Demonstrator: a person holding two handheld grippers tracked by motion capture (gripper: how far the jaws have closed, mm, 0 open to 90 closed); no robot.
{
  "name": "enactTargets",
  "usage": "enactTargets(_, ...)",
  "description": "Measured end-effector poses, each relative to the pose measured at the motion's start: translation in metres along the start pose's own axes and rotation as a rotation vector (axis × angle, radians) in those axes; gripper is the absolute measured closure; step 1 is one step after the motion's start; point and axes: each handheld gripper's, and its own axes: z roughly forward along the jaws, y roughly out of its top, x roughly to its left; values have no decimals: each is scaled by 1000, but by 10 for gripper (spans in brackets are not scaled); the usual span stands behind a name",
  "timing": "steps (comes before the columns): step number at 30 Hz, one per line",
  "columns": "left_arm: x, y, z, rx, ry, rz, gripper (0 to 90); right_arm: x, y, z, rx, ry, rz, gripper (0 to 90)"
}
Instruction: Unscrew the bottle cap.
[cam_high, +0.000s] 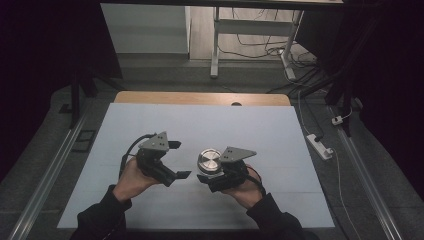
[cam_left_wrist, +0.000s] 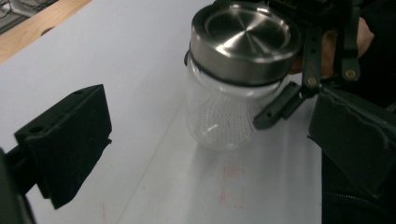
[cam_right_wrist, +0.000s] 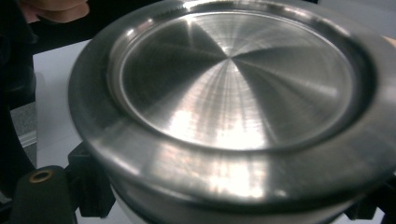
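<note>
Your right gripper (cam_high: 207, 176) clamps a clear jar (cam_left_wrist: 224, 112) below its steel lid (cam_left_wrist: 246, 39), near the white worktop's (cam_high: 280, 130) middle (toward its near edge). Your left gripper (cam_high: 179, 160) gapes wide and empty just beside it. The jar looks rigid, slippery, breakable; grip the lid's rim.

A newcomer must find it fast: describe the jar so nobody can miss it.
Start at the white table, then look near its middle, just right of centre. The jar sits in the right gripper, beside the open left gripper. It alone is clear, topped by a shiny metal lid.
</note>
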Motion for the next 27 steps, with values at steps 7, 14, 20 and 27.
enactTargets(7,-2,3,18,23,-14,37,3,0,0,0,-2,3,-1,136)
enactTargets(14,-6,2,22,9,-12,47,61,2,0,2,1,11,-8,136)
enactTargets(20,-7,1,18,-30,-12,45,150,4,-1,4,7,18,-15,136)
enactTargets(27,-7,-2,13,-59,-37,57,294,5,0,4,5,19,-18,136)
